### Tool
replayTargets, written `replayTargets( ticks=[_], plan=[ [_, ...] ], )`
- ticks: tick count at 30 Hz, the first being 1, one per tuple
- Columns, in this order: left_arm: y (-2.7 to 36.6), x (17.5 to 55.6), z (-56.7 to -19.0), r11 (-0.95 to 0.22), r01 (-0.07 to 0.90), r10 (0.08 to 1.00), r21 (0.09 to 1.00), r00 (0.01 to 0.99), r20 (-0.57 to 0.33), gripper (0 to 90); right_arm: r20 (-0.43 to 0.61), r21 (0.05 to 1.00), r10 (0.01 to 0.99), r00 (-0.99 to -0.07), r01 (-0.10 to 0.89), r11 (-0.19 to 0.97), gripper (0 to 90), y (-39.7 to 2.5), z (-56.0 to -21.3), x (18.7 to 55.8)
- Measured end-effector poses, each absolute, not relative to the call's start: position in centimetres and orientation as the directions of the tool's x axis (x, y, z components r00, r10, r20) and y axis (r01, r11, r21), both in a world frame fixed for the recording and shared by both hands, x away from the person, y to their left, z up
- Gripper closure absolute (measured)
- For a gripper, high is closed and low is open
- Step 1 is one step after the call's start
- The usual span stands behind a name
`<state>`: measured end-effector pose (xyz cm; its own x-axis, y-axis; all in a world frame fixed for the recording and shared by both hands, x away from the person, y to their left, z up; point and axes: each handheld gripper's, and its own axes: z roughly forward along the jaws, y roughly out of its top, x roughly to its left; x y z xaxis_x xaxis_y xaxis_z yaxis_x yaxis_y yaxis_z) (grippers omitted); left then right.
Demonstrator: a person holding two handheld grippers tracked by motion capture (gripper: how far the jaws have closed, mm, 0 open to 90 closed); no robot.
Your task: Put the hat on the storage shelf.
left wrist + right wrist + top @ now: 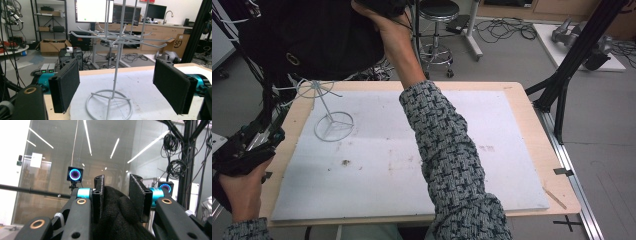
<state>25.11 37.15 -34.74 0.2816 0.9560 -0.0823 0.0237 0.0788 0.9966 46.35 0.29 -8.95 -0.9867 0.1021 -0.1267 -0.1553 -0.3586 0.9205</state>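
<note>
At the far left edge of the high view, low in the frame, the left gripper [249, 145] sits in a hand [239, 192] at the table's [517, 107] left border. In the left gripper view its jaws stand wide apart with nothing between the pads, and the white wire rack [112, 75] stands centred in the gap, farther off.

The wire rack [329, 107] stands upright in the upper left of the high view on the white board [377, 165] that covers the table, its ring base resting on the board. In the left gripper view a cardboard box [178, 41] at right centre bears the letters "SF".

At centre, a knit-patterned sleeve [447, 160] runs up from the bottom edge to the top, where the right gripper [382, 6] is held high against a black fabric item [312, 35]. In the right gripper view the jaws are partly closed, pinching a bunched black fabric item [117, 212] between them.
</note>
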Motion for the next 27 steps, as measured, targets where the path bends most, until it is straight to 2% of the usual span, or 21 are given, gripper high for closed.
replayTargets(
  ticks=[27],
  plan=[
    [36.6,25.4,-34.8,0.069,0.030,0.953,0.997,0.293,-0.074,21.6,-0.142,0.979,0.161,-0.977,-0.163,-0.125,62.6,-0.1,-15.1,46.4]
  ],
)
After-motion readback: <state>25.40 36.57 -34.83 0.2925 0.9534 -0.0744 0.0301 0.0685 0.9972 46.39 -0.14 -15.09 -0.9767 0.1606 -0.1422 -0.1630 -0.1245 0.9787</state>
